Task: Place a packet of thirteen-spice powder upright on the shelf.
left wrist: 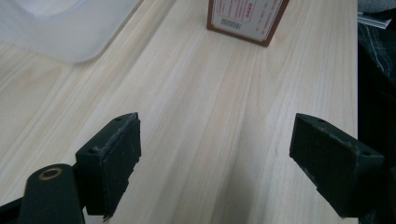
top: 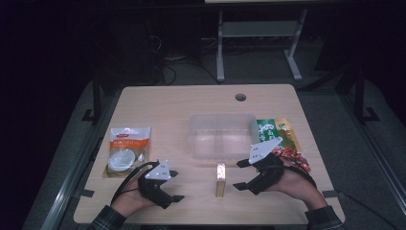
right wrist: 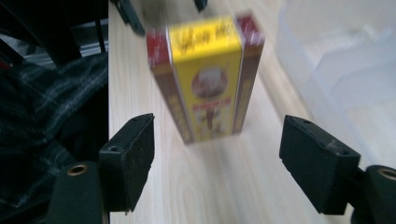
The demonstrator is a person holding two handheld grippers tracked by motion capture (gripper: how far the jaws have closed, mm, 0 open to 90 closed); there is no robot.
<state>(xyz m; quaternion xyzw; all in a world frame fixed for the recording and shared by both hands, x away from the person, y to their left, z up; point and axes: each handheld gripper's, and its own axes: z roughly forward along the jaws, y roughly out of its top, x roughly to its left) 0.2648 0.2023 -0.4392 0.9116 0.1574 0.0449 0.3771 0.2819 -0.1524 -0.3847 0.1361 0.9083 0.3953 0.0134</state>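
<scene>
A pale wooden desk [top: 167, 105] with a round cable hole [top: 240, 97] is set in a dark room, metal frame legs [top: 220, 48] behind it. Between the wide-open left gripper [top: 175, 185] and wide-open right gripper [top: 239, 175], a small box [top: 220, 179] is seen lying, near a clear container [top: 221, 135].

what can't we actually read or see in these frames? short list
- Small box: right gripper view, print lost to motion blur; left gripper view, top cut off by the upper edge.
- Red snack pack: high view, mostly hidden under the right gripper.
- Green pack and orange-label pouch: high view, text too small.
- Clear container: cropped in both gripper views.
</scene>
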